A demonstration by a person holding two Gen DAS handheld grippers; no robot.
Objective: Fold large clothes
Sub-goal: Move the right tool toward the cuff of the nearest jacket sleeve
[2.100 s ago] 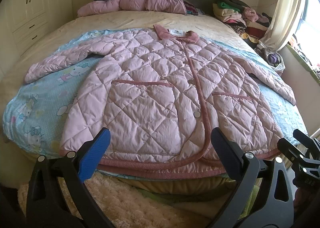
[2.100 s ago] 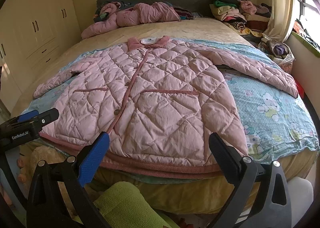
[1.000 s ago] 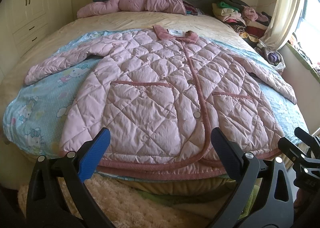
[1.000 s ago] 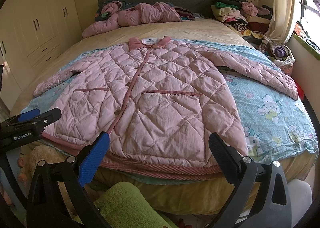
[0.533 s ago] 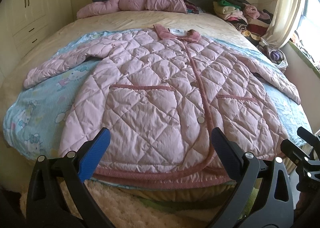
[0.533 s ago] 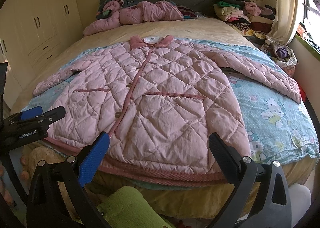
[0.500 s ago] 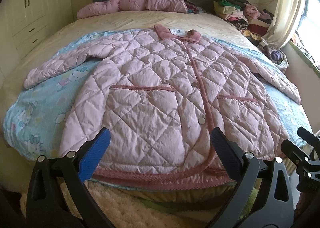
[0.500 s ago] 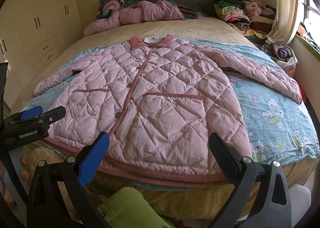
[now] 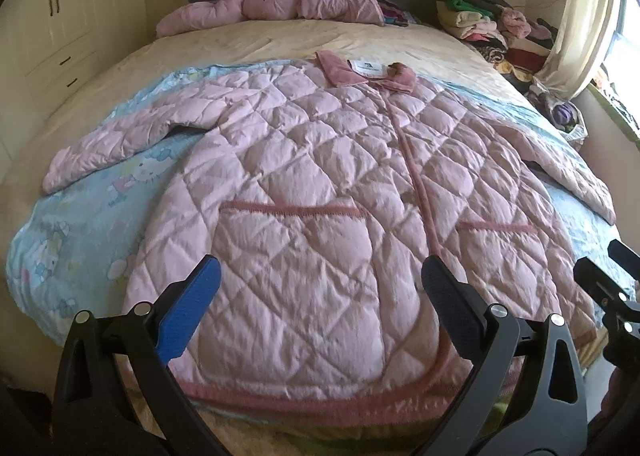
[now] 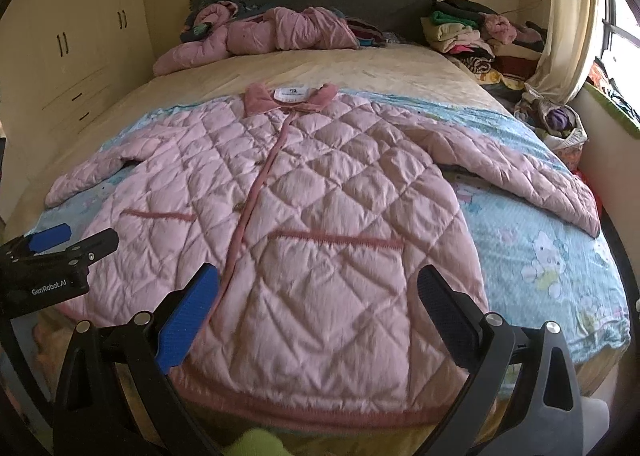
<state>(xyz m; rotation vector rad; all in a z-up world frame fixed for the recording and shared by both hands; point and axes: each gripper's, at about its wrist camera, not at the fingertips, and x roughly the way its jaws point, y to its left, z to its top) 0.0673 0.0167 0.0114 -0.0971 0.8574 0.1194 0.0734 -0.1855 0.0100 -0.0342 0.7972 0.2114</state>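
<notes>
A pink quilted coat (image 9: pixel 320 184) lies spread flat, front up, on a light blue cartoon-print sheet (image 9: pixel 84 224) on the bed, collar toward the headboard and both sleeves out to the sides. It also shows in the right wrist view (image 10: pixel 320 216). My left gripper (image 9: pixel 320 280) is open and empty, over the coat's lower left half near the hem. My right gripper (image 10: pixel 318 280) is open and empty, over the lower right half near the hem. The left gripper (image 10: pixel 60 244) shows at the left edge of the right wrist view.
A second pink jacket (image 9: pixel 272 2) lies crumpled at the grey headboard. A pile of folded clothes (image 9: pixel 488 24) sits at the bed's far right by a curtain (image 9: pixel 580 16). Cream wardrobes (image 9: pixel 72 16) stand on the left. A basket of clothes (image 10: pixel 560 124) sits by the window wall.
Both grippers have moved forward and up over the coat's hem, so the coat fills more of each view. Both stay open. The coat has not moved.
</notes>
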